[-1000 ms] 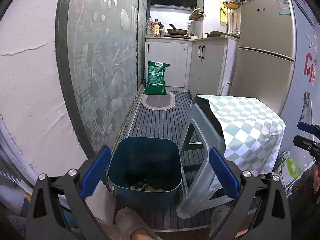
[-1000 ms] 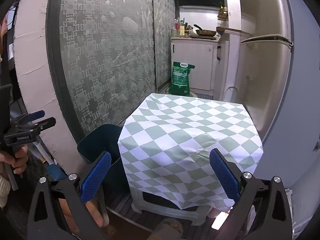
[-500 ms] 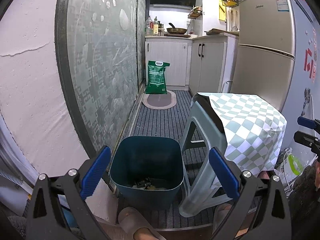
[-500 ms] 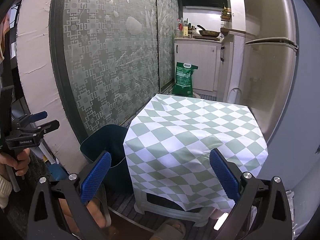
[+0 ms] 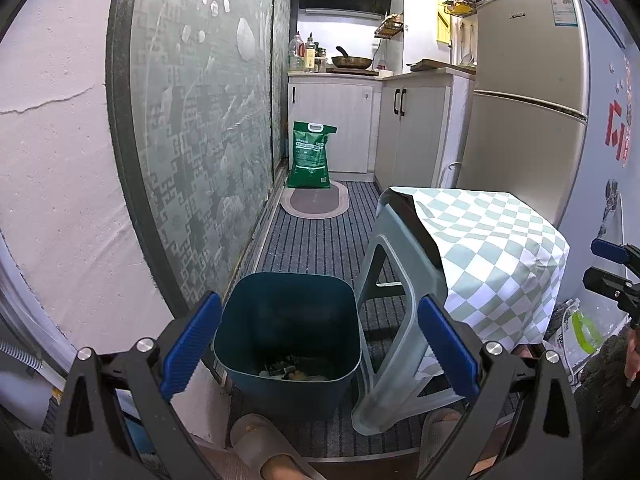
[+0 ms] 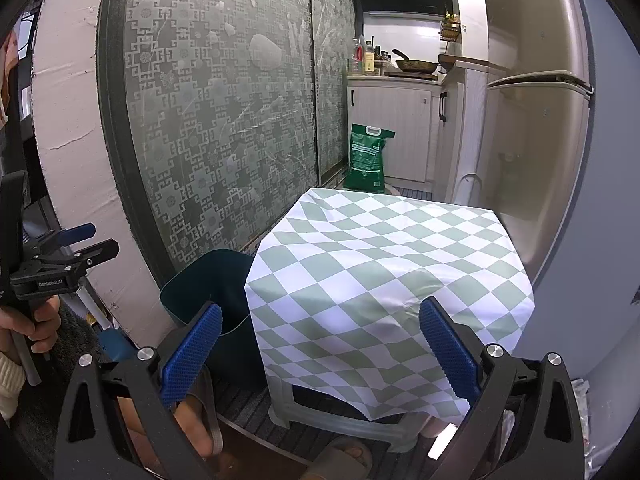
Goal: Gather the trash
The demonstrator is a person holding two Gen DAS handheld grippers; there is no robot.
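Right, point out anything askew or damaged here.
The checkered cloth sits skewed on the stool, leaving its bin-side legs bare. The wall beside the trash bin shows a crack. Nothing spilled.

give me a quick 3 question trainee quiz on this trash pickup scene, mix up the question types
1. True or false: the left claw is shut on a piece of trash.
2. Multiple choice: the dark teal bin stands A) on top of the stool, B) on the floor between the patterned glass door and the stool, C) against the fridge.
3. Fill in: the cloth draped over the stool is checked in white and pale ____.

Key
1. False: both the left claw and the right claw are open and empty.
2. B
3. green
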